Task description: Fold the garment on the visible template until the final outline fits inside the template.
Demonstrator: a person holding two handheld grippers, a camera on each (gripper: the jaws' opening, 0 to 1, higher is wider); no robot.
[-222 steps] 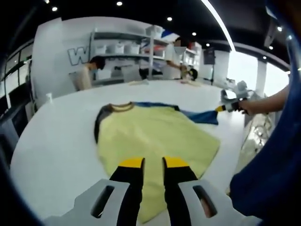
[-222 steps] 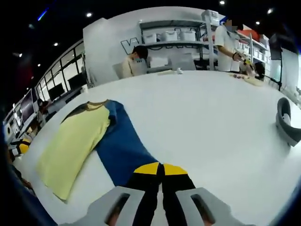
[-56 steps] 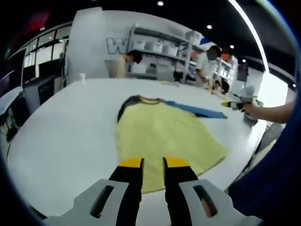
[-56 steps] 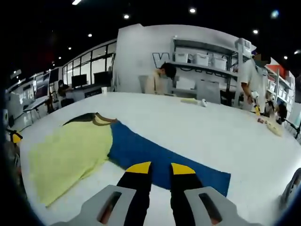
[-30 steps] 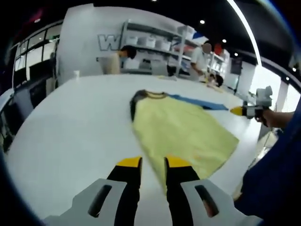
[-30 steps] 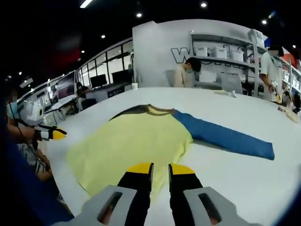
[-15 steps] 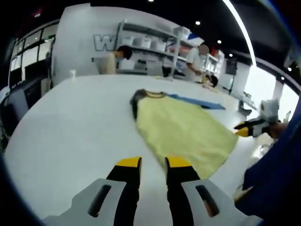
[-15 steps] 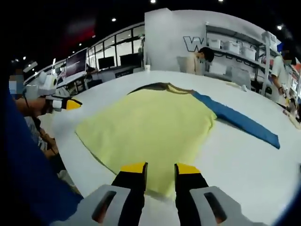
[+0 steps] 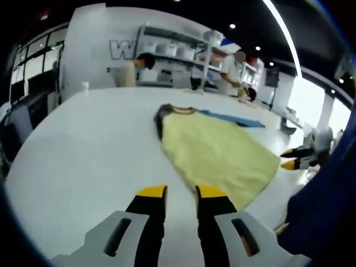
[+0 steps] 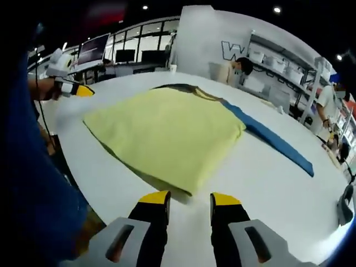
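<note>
1. Surface (image 10: 267, 183): white, its near edge by both tools.
2. Garment (image 10: 167, 133): flat near that edge, blue sleeve (image 10: 272, 142) spread out.
3. Right tool (image 10: 186, 199): open, empty; pinch the hem corner, lift low.
4. Left tool (image 9: 181, 192): open, empty; mirror it.

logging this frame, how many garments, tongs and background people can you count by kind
yellow long-sleeved garment with blue sleeve: 1
yellow-tipped black tongs, left and right: 2
people by the white shelves, one bending, one standing: 2
total: 5
</note>
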